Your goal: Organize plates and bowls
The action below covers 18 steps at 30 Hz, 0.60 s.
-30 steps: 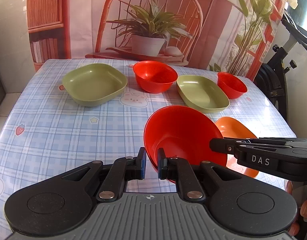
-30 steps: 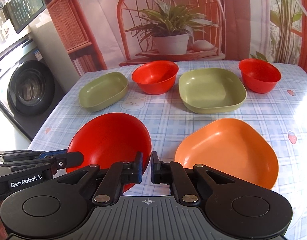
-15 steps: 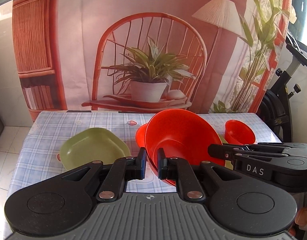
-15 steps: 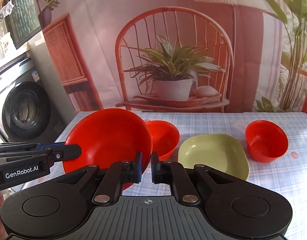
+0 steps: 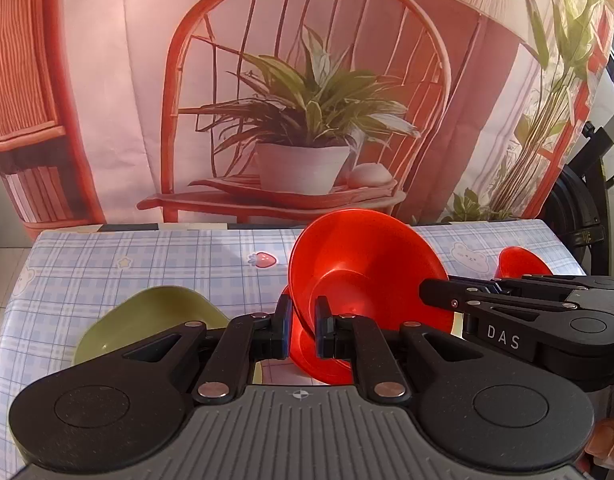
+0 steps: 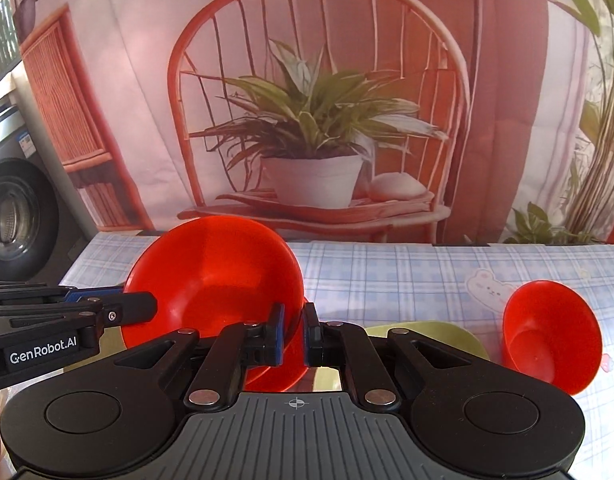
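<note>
Blue-checked glossy cloth covers the table (image 5: 147, 264), its far edge against a printed backdrop (image 5: 107, 80) of a rattan chair and potted plant (a washing machine (image 6: 11, 216) stands far left). The smooth, round red bowl (image 5: 367, 264) is airborne, rim clamped by both left gripper (image 5: 300, 330) and right gripper (image 6: 293, 334). Versus a second ago it has travelled from the near table to above the far red bowl (image 5: 303, 350), between green dish (image 5: 147, 316) and small red bowl (image 6: 547, 332).

My grippers (image 5: 300, 328) black w/ blue pads; bowl (image 5: 367, 264) red; plate (image 5: 147, 316) olive green; tablecloth (image 5: 147, 256) blue-white plaid w/ strawberry & bear prints.
</note>
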{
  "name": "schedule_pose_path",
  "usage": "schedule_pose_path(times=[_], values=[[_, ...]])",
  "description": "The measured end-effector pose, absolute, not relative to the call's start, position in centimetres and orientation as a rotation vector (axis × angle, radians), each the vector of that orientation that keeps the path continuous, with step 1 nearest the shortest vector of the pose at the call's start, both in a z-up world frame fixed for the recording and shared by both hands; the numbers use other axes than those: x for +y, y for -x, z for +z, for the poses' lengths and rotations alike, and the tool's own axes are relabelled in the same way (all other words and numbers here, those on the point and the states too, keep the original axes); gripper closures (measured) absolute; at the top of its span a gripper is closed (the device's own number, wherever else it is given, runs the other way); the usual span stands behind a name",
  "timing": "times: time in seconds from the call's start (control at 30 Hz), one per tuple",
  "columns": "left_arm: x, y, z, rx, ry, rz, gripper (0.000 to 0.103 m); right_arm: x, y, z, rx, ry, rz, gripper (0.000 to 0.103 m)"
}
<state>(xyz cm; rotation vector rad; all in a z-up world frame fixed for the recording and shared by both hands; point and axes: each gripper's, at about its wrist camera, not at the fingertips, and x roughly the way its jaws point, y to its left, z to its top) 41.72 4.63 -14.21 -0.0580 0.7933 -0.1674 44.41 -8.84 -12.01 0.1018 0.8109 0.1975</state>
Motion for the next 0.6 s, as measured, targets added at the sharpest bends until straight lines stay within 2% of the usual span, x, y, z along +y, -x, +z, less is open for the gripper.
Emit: schedule_pose_path(times=[0.23,0.6], values=[[4.5,-42.6,-16.5,0.831,0.042,-0.183,0.091,-9.0,-45.8,-14.9,0.867,-0.102,0.188,0.095],[4.2,-43.3,-17.7,0.861,0.01,-0.179,0.09,-9.2,-46.2,-16.0,0.897,-0.104,0.189,0.094]])
